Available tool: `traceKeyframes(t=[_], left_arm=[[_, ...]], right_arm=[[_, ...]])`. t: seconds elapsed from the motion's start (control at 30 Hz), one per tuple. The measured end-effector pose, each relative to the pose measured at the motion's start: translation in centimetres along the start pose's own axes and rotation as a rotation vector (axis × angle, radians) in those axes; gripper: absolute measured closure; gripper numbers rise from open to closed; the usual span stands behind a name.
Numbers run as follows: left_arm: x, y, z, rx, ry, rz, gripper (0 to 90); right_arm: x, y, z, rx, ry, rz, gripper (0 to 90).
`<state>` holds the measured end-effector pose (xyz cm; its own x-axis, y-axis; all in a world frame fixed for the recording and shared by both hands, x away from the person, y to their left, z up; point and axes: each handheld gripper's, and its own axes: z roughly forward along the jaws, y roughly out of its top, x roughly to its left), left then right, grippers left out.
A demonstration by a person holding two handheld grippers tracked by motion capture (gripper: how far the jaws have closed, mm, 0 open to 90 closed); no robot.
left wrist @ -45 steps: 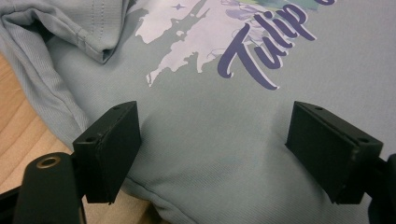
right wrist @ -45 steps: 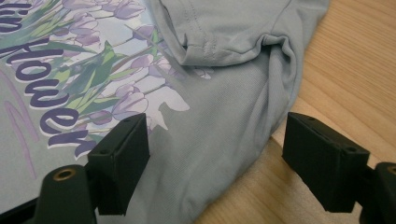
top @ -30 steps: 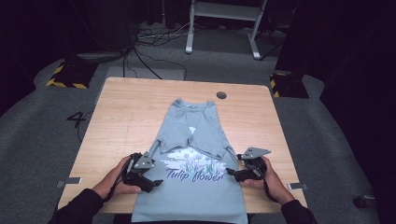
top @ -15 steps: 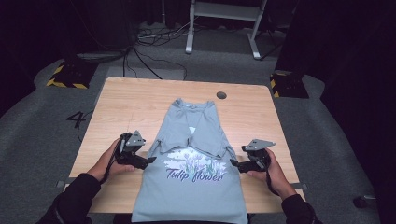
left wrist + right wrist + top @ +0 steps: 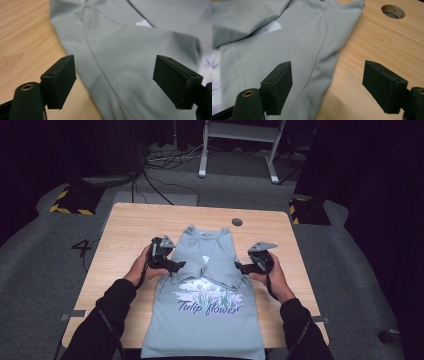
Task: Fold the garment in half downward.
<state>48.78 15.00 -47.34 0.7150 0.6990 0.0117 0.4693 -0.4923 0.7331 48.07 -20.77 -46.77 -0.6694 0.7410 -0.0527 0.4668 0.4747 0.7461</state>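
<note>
Shirt (image 5: 207,300) lies flat down the middle of the counter (image 5: 125,235), pale grey with a tulip print and lettering across the chest, its hem hanging over the near edge. Both sleeves are folded inward across the upper body. The left gripper (image 5: 167,262) hovers at the shirt's left shoulder edge and the right gripper (image 5: 247,266) at the right one, each held in a hand. In the left gripper view the fingers (image 5: 61,82) stand wide apart, with the folded cloth edge running between them; the right gripper view shows its fingers (image 5: 278,87) just as wide, straddling the fabric edge and bare wood, with nothing pinched by either pair.

The likely next move is to grab both shoulders and fold the top downward. The risk is a shallow bite: closing on the top layer alone would let the tucked sleeves slip loose and spoil the fold. Uneven grips could skew the shirt, and its overhanging hem might drag it toward the near edge. A round hole (image 5: 393,11) sits well clear
</note>
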Motion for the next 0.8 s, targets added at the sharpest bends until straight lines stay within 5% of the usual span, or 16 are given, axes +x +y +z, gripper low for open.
traceKeyframes(t=[0.37, 0.6, 0.8], left_arm=[[1.3, 1.7, 3.7, 0.077, 0.089, -0.075, 22.4], [2.2, 1.5, 4.7, 0.091, 0.059, -0.163, 23.0], [2.0, 2.1, 5.1, 0.095, 0.081, -0.153, 21.7]], right_arm=[[-1.5, 2.5, 4.3, 0.045, -0.078, 0.067, 26.2], [-1.5, 3.4, 6.1, 0.055, -0.099, 0.109, 27.1], [-1.3, 3.7, 7.5, 0.07, -0.106, 0.142, 26.8]])
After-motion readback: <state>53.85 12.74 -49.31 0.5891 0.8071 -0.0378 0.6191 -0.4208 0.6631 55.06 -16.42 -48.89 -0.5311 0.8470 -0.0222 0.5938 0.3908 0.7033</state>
